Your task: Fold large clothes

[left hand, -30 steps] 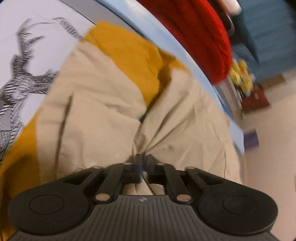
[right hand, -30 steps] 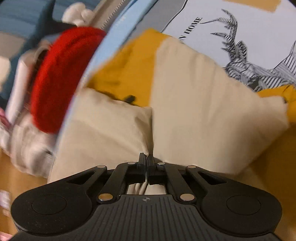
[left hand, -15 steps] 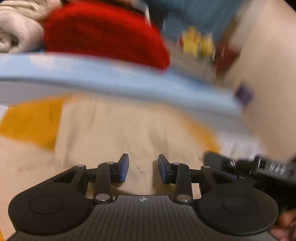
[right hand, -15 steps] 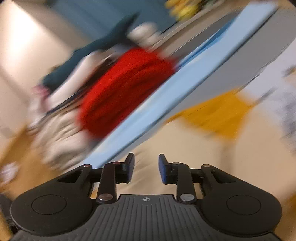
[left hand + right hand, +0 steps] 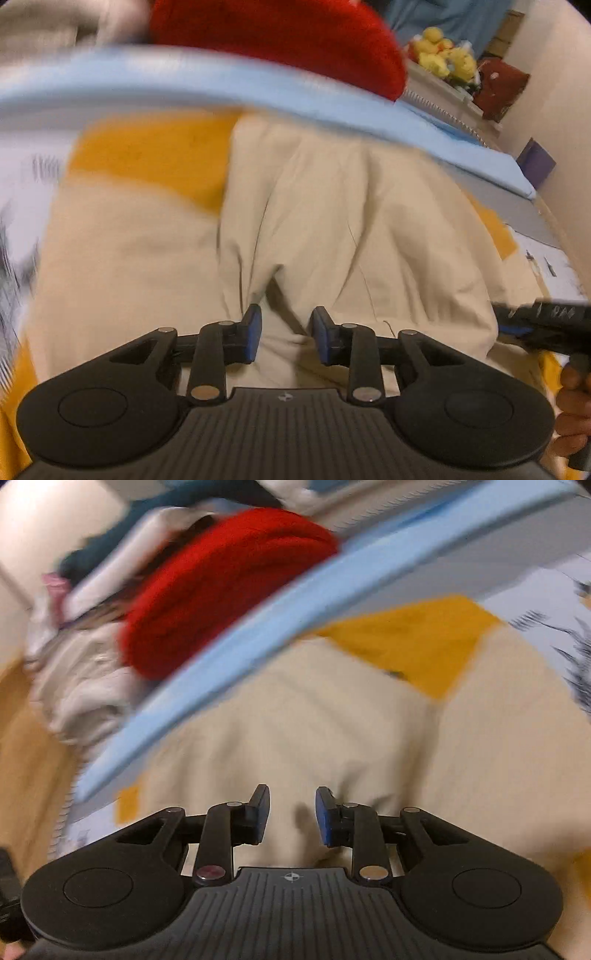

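A large cream garment (image 5: 332, 229) lies folded on the bed, over a mustard-yellow panel (image 5: 155, 155). It also fills the right wrist view (image 5: 332, 738), with the yellow panel (image 5: 417, 642) behind it. My left gripper (image 5: 286, 334) is open and empty, just above the near edge of the cream fabric. My right gripper (image 5: 291, 814) is open and empty over the same garment. The right gripper also shows at the right edge of the left wrist view (image 5: 543, 325).
A light blue mattress edge (image 5: 258, 85) runs behind the garment. A red knit item (image 5: 280, 33) and pale bundled clothes (image 5: 85, 686) lie beyond it. A deer-print white sheet (image 5: 554, 602) lies under the garment. Yellow plush toys (image 5: 439, 51) sit far right.
Both grippers were shut on the cream fabric a second ago; both opened and let it go, then drew back. The garment now lies flatter.
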A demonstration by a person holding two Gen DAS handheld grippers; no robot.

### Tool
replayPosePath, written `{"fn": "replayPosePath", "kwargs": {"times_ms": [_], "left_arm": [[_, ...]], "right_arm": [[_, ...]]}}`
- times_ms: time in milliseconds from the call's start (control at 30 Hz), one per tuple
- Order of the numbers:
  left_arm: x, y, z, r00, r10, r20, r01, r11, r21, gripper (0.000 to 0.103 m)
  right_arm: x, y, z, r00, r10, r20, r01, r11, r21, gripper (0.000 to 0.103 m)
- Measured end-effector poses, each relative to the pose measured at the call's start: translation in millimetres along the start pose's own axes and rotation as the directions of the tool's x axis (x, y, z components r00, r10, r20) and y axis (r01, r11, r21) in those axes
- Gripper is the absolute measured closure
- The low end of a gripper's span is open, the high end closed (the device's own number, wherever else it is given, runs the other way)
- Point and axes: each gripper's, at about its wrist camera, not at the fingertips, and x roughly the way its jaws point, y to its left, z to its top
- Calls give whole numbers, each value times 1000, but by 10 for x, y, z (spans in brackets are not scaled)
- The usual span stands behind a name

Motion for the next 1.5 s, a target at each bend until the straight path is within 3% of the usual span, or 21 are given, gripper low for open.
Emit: {"fn": "replayPosePath", "kwargs": {"times_ms": [67, 167, 267, 400, 500, 600, 733, 800, 867, 967, 1067, 1133, 1267, 1367, 1500], "left_arm": [[-186, -42, 38, 1000, 20, 1, -20, 1000, -16, 68], [-745, -179, 64, 995, 26, 95, -28, 999, 20, 67], [-1525, -308, -5, 978, 46, 204, -62, 995, 75, 66], [-2638, -468, -209, 938, 85, 336, -137, 982, 133, 56], [-3393, -631, -551, 907, 124, 402, -183, 977, 111, 50], [-4114, -850, -1051, 870, 145, 472, -194, 979, 58, 47], [-4866, -1148, -1862, 816, 141, 560, -174, 985, 6, 43], [-5086, -1307, -2224, 805, 130, 579, -168, 986, 13, 43], [-5228, -1460, -2574, 811, 108, 575, -171, 984, 57, 43], [-5237, -1640, -2982, 818, 75, 570, -166, 980, 110, 43], [-5125, -1694, -3112, 848, 54, 527, -122, 988, 96, 43], [-5041, -1696, -3183, 846, 46, 530, -124, 986, 112, 43], [-4623, -1525, -3262, 859, 22, 512, -111, 983, 144, 43], [-4259, -1385, -3149, 911, 75, 406, -135, 983, 122, 51], [-4164, -1328, -2928, 923, 70, 377, -131, 982, 137, 55]], "right_arm": [[93, -186, -97, 994, -61, -92, 62, 998, 8, 88], [-137, -179, -101, 992, -84, -92, 87, 996, 25, 85], [-600, 80, -75, 996, -85, 8, 85, 995, -50, 79], [-1489, 420, -89, 983, -55, 177, 81, 986, -145, 76], [-2303, 645, -172, 948, -5, 319, 80, 972, -222, 72], [-3151, 839, -381, 892, 40, 450, 114, 944, -308, 64], [-4177, 809, -782, 828, 85, 554, 160, 911, -379, 58], [-4663, 735, -1049, 798, 89, 596, 199, 895, -400, 57], [-5031, 666, -1205, 774, 84, 627, 226, 889, -398, 57], [-5503, 545, -1530, 742, 50, 668, 239, 912, -335, 57], [-5771, 412, -1846, 725, -11, 688, 257, 932, -256, 57], [-5842, 338, -1979, 727, -53, 684, 280, 933, -225, 57], [-5628, 201, -2102, 742, -114, 661, 340, 913, -225, 57], [-5264, 81, -2116, 759, -156, 632, 372, 901, -225, 57], [-4915, -77, -2097, 776, -209, 595, 398, 894, -206, 57]]}}
